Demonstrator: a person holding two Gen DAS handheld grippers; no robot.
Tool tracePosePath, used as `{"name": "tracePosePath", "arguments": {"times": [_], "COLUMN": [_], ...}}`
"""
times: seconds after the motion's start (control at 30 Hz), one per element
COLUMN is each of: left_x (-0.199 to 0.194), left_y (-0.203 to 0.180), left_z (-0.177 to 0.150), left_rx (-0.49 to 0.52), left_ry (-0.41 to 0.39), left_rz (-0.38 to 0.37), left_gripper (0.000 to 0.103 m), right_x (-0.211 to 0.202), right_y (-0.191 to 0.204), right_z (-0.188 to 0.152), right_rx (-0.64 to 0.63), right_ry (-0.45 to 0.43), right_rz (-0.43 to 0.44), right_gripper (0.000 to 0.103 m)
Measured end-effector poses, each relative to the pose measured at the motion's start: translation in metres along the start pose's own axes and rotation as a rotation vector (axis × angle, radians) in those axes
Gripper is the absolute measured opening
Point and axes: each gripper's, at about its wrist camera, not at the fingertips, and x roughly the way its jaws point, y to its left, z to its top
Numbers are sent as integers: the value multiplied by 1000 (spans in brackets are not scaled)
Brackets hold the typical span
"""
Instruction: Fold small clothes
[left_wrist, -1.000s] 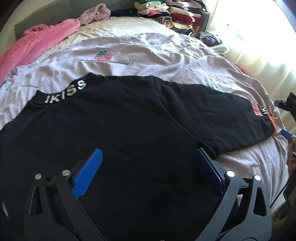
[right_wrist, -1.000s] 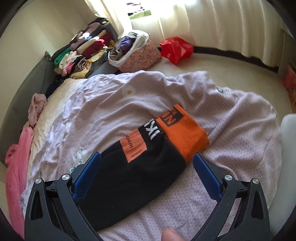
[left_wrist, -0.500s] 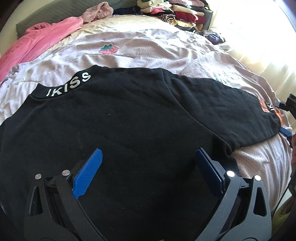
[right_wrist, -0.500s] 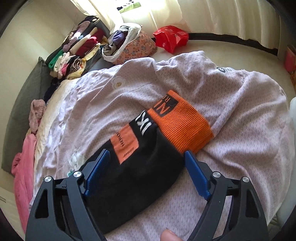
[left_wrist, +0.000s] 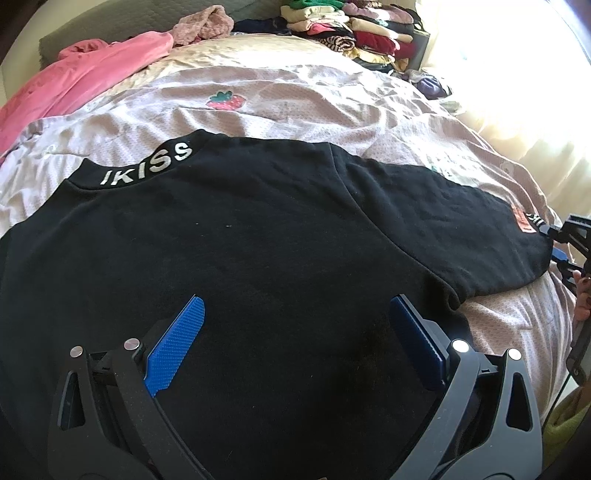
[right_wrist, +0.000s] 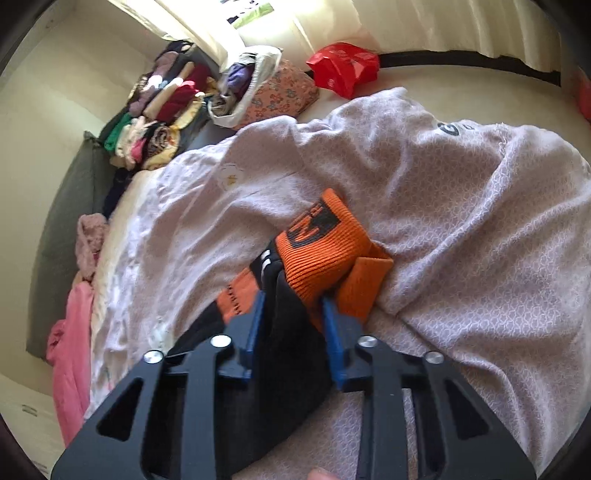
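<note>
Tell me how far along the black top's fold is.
Done: black top lies spread flat on the lilac sheet. In hand: right gripper has pinched the sleeve by its orange cuff; left gripper hovers open over the body. Left: every fold; none shows yet.

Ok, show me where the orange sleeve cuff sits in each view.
Left wrist: the orange sleeve cuff is a sliver at far right, at the black sleeve's end, beside the right gripper.
Right wrist: cuff at centre, bunched between that gripper's closed fingers.
Shared landmark: the folded clothes stack.
</note>
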Motion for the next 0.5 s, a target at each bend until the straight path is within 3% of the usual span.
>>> {"name": "tracePosePath", "arguments": {"times": [0.07, 0.23, 0.5], "left_x": [-5, -16, -28], "left_y": [2, 7, 28], "left_z": [-1, -1, 0], "left_rx": [-10, -27, -97], "left_ry": [-6, -27, -37], "left_rz": [-5, -1, -1], "left_gripper": [94, 94, 94], "right_x": [-10, -34, -54], "right_y": [10, 45, 105], "right_z": [-2, -16, -51], "right_rx": [-32, -154, -335], "right_ry": [-16, -33, 16], "right_rz": [44, 171, 314], "right_gripper": [13, 13, 13]}}
